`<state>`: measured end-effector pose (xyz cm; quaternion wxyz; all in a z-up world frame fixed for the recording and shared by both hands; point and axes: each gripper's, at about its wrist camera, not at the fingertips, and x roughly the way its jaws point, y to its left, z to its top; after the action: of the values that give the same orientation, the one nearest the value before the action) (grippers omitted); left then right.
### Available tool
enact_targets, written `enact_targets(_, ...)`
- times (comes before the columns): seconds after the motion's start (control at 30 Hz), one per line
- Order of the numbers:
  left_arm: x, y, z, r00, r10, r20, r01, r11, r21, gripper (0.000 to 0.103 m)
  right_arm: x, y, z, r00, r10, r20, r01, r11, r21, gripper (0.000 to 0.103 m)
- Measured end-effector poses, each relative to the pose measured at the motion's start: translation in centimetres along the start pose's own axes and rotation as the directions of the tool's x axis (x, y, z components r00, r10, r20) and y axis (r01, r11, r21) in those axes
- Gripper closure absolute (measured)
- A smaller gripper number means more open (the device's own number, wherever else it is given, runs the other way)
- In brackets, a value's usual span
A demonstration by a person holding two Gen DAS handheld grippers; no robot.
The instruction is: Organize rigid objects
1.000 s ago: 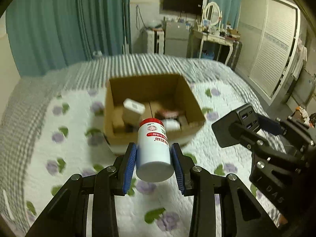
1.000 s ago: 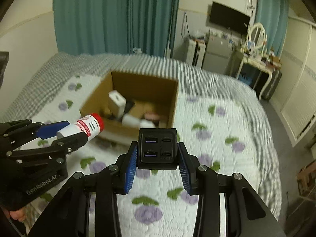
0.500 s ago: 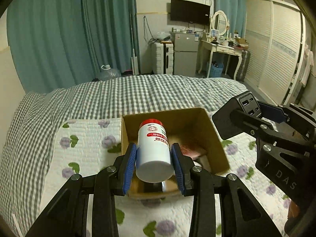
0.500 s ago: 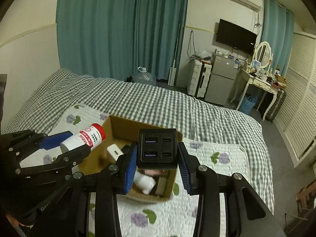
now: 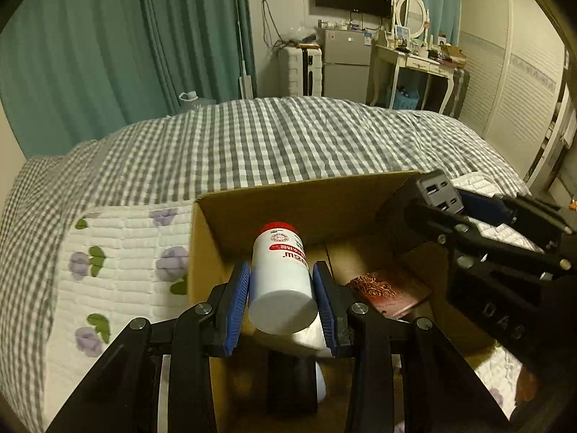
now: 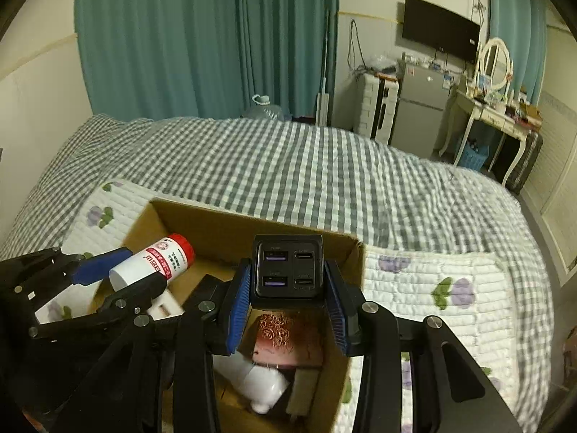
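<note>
Nearest to me in the left wrist view, my left gripper (image 5: 281, 306) is clamped on a white bottle with a red cap (image 5: 281, 281), its blue pads (image 5: 236, 306) pressed against both sides and the flat base turned toward the lens. The bottle hangs over the near-left part of the open cardboard box (image 5: 306, 198), cap pointing to 12 o'clock. Under it I can make out something white and something dark in the box, too hidden to name.

In the right wrist view, my right gripper (image 6: 286, 299) holds a black multi-port USB charger (image 6: 286, 270) between its pads, ports facing the camera, above the box's right half. At 6 o'clock beneath the charger sits a dark red box with a gold floral pattern (image 6: 285, 339), and at about 7 o'clock from that a white bottle-like object (image 6: 259, 382) lies tilted on the box floor. The left gripper with its bottle shows at 9 o'clock, just beside a white block (image 6: 164, 305) inside the box.

The box rests on a white quilted pad with purple flowers (image 6: 432, 281), spread over a grey-and-white checked bedspread (image 6: 306, 166). Farther off, teal curtains (image 6: 202, 36) hang at 11 o'clock, and a wall television (image 6: 440, 32) hangs at 1 o'clock above a small grey fridge (image 6: 420, 104), with a white dressing table (image 6: 494, 115) just to the fridge's right.
</note>
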<state>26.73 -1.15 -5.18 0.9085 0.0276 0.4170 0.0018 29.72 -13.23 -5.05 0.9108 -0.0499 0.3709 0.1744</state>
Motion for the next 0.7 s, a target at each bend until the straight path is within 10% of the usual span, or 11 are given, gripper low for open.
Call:
enact_targets(0.33,1.3,-0.6,-0.1,1.0,-0.002,-0.013,0.002,1.0,0.011,0.066,3.4,-1.1,-1.8,0.995,0.003,-0.096,0.002,0.999,0.053,0.065)
enact_targets(0.7,-3.7,-1.9,1.6,0.999,-0.018,0.033,0.017,0.999,0.027,0.06,-3.4,-2.2,0.6,0.999,-0.045,0.015,0.044,0.996,0.074,0.056)
